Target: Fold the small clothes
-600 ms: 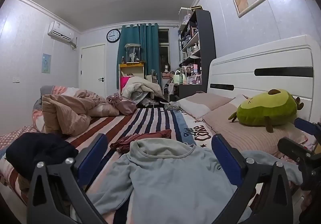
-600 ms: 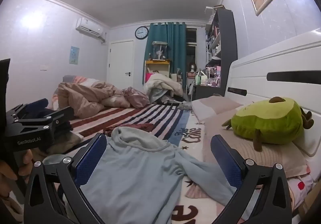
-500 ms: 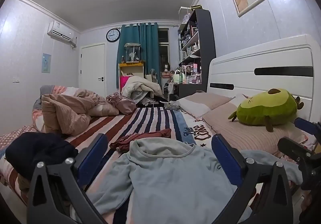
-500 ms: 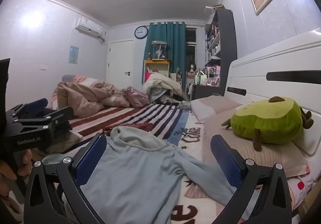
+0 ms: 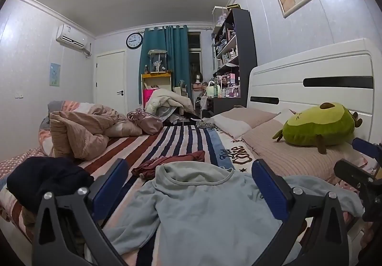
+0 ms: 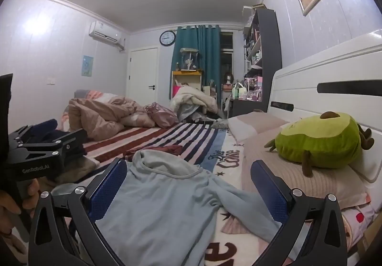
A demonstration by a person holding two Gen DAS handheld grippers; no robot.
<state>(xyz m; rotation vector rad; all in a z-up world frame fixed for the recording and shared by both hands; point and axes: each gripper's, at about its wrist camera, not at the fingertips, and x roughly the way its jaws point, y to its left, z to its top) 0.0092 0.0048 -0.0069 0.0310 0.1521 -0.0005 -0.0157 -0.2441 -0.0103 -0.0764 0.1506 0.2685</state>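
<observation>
A light blue long-sleeved top (image 5: pixel 203 204) lies spread on the striped bed, collar away from me, sleeves out to both sides. It also shows in the right wrist view (image 6: pixel 162 204). A dark red garment (image 5: pixel 167 162) lies crumpled just beyond its collar. My left gripper (image 5: pixel 188 185) is open and empty, hovering over the top's near part. My right gripper (image 6: pixel 188 182) is open and empty above the same top, its right sleeve (image 6: pixel 241 204) trailing under the right finger. The left gripper's body (image 6: pixel 40 153) shows at the left of the right wrist view.
A dark navy garment (image 5: pixel 45 177) lies at the bed's left edge. A crumpled pink duvet (image 5: pixel 81 130) lies further back. A green avocado plush (image 5: pixel 317 125) rests on pillows (image 5: pixel 286 156) by the white headboard (image 5: pixel 310 80).
</observation>
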